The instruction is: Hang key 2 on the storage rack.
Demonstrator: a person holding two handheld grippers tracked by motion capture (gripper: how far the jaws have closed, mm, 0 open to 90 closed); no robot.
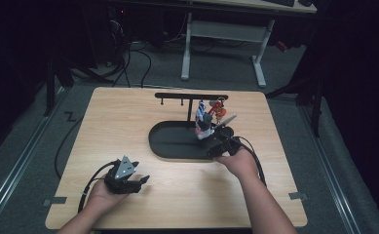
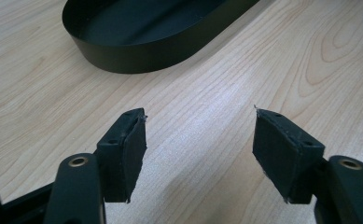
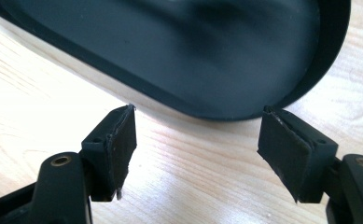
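Two claws gaping and empty, right claw just short of black oval tray, left claw well back

We see a black oval tray just ahead of our right gripper, itself black with a grey plate. The table under both grippers is pale wood with darker grain lines. Beyond the right gripper, a black rack carries trinkets in red, blue and white. Our left gripper is black too.
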